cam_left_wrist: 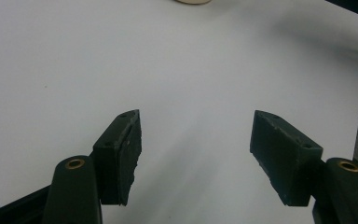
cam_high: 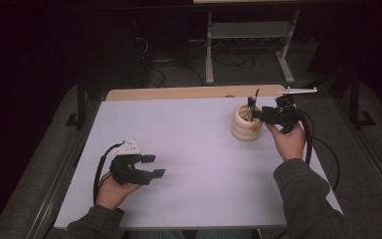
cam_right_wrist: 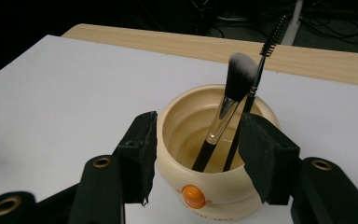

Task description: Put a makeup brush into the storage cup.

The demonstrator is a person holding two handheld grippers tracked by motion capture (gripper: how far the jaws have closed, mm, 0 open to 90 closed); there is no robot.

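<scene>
Releasing looks like the step in hand: right gripper [cam_high: 256,112] sits at the cream pot [cam_high: 246,124], upper right of the high view, jaws apart. In the right gripper view the pads straddle the pot's rim, one outside on the left, one over the right side, pressing on nothing.

Makeup brush [cam_right_wrist: 223,111] and thin spoolie [cam_right_wrist: 256,79] stand inside the pot, leaning toward upper right of that frame, bristles up. Both are just beside the right pad; can't tell if the spoolie shaft touches it.

Left gripper [cam_high: 149,167] is lower left in the high view, low over the white table [cam_high: 194,169], jaws wide apart with nothing between them, well away from the pot.

To do it well, my read:
- pull the right gripper straight back and up, not sideways, or the pad drags the handles
- keep jaws spread until clear of the rim
- pot looks light; a snag could tip it
</scene>
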